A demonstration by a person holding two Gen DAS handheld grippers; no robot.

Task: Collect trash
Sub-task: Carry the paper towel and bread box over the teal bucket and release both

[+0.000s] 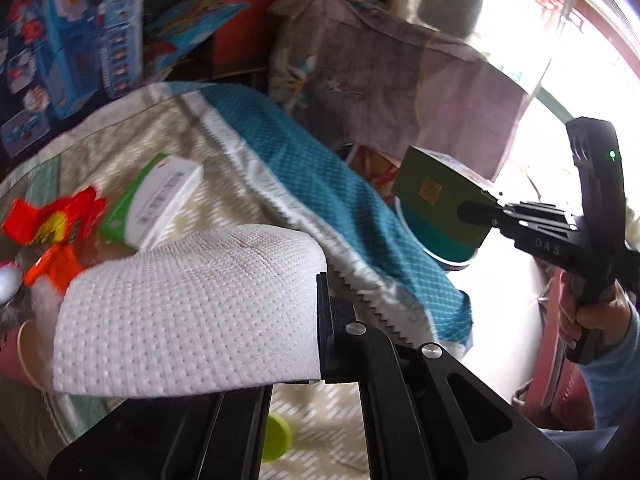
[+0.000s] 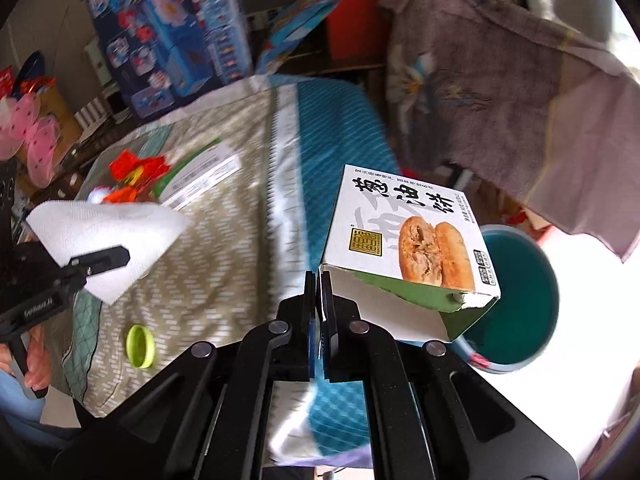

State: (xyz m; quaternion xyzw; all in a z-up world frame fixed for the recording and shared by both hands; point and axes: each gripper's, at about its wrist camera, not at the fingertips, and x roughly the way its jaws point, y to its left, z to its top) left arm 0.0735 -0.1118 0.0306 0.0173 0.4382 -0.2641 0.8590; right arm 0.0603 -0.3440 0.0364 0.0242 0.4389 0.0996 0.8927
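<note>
You hold white paper towel (image 1: 188, 312) aloft in left tongs (image 1: 320, 320), torn snack box (image 2: 408, 252) in right tongs (image 2: 318, 300), above teal bin (image 2: 520, 300).

A lived-in home, likely a bedroom or playroom. A bed (image 2: 224, 208) with a patterned beige and teal quilt is the centre of it. Behind the bed stands a big blue toy box (image 2: 168, 28) (cartoon pictures all over it); a mauve cloth (image 2: 512, 92) hangs beside the bed, and pink toys (image 2: 36, 140) sit off its far corner.
</note>
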